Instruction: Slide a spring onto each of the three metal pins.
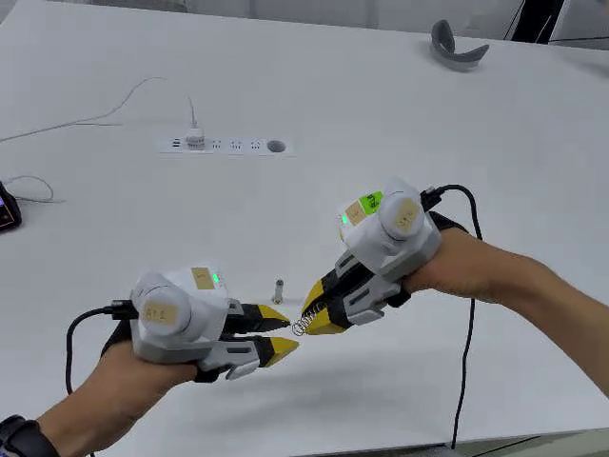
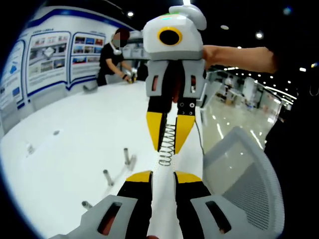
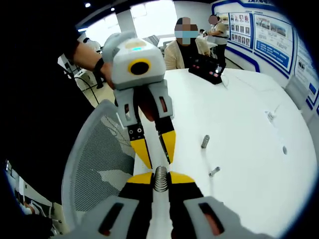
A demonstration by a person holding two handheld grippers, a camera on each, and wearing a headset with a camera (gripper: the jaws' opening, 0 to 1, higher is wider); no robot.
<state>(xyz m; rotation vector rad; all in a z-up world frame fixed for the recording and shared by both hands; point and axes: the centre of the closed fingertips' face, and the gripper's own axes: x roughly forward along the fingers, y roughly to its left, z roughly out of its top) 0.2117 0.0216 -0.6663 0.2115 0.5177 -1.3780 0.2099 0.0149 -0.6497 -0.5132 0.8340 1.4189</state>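
My right gripper (image 1: 309, 319) (image 3: 159, 175) is shut on a small metal spring (image 1: 302, 325) (image 3: 159, 179), which sticks out past its yellow tips. The left gripper view shows that gripper (image 2: 169, 149) from the front, with the spring (image 2: 168, 147) hanging between its fingers. My left gripper (image 1: 284, 333) (image 2: 163, 175) faces it a short way off, open, with nothing between its jaws. One metal pin (image 1: 278, 290) stands on the white table (image 1: 314, 105) just behind the two tips. Three upright pins (image 2: 127, 155) (image 2: 107, 177) (image 2: 85, 204) stand in a row on the table. Two pins (image 3: 205, 141) (image 3: 214, 172) are on the table beyond the grippers.
A white power strip (image 1: 225, 145) with a plugged-in cable lies at mid table. A grey curved object (image 1: 457, 46) lies far right, and a dark device (image 1: 8, 208) sits at the left edge. A grey mesh chair (image 2: 244, 174) stands at the table's near edge. People are at the far end.
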